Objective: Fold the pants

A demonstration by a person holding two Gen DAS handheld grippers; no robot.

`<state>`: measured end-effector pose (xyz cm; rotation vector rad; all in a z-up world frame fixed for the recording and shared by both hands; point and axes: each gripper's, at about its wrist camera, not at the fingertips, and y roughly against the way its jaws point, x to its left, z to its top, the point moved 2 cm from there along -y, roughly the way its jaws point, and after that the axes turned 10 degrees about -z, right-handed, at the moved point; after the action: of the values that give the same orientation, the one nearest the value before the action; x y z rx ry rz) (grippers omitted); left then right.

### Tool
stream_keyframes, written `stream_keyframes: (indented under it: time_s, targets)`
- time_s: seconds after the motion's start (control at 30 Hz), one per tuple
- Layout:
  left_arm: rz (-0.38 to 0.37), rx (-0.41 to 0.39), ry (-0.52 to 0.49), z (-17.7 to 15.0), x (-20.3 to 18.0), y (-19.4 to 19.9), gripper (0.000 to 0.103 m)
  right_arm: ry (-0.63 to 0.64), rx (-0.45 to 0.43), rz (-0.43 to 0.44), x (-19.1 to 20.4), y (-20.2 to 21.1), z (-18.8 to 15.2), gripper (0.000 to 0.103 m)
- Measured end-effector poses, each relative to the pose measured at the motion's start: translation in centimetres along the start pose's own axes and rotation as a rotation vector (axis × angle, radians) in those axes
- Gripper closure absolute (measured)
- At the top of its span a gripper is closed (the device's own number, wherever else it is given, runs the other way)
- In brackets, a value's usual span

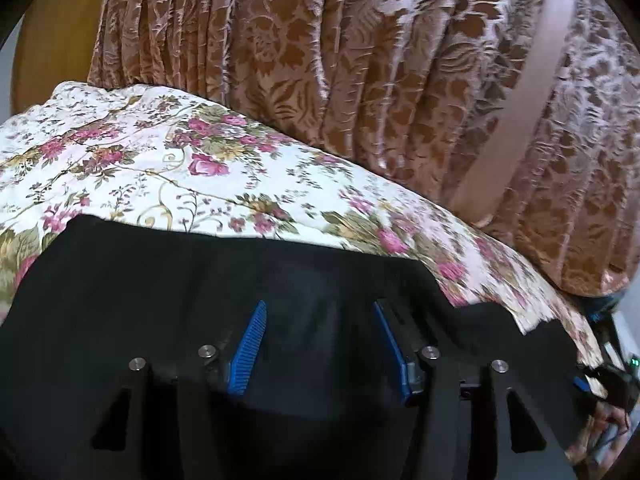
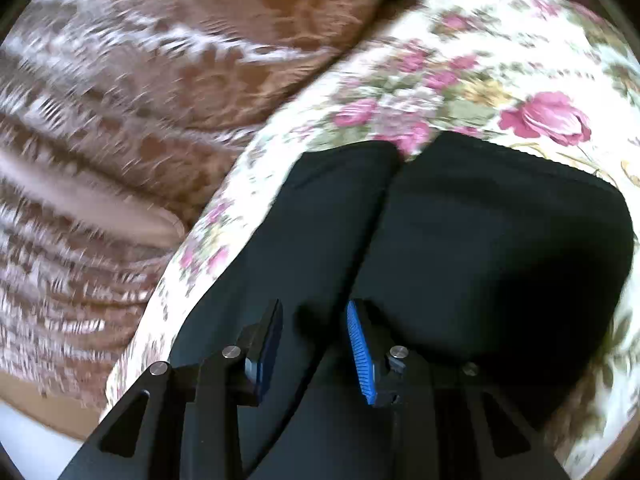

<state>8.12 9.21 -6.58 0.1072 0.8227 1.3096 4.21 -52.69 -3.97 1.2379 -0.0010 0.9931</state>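
The black pants lie spread on a floral bedsheet. My left gripper is open, its blue-padded fingers wide apart just over the black cloth, holding nothing. In the right wrist view the pants show two layers or legs side by side, with a seam between them. My right gripper is open, low over the left part of the pants, near that seam. The view is motion-blurred.
A brown and pink patterned curtain hangs behind the bed, and also shows in the right wrist view. A wooden panel stands at the far left. The other gripper shows at the right edge of the bed.
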Motion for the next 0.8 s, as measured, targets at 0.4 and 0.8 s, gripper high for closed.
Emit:
stream_keyframes:
  time_s: [0.4, 0.8]
  targets:
    - [0.009, -0.06, 0.05, -2.4, 2.8, -0.7, 0.036, -0.007, -0.092, 0.036, 0.8, -3.5, 1.3, 0.09]
    - [-0.047, -0.089, 0.082, -2.3, 3.2, -0.1, 0.035, 0.043, -0.279, 0.063, 0.4, 5.8, 0.9, 0.096]
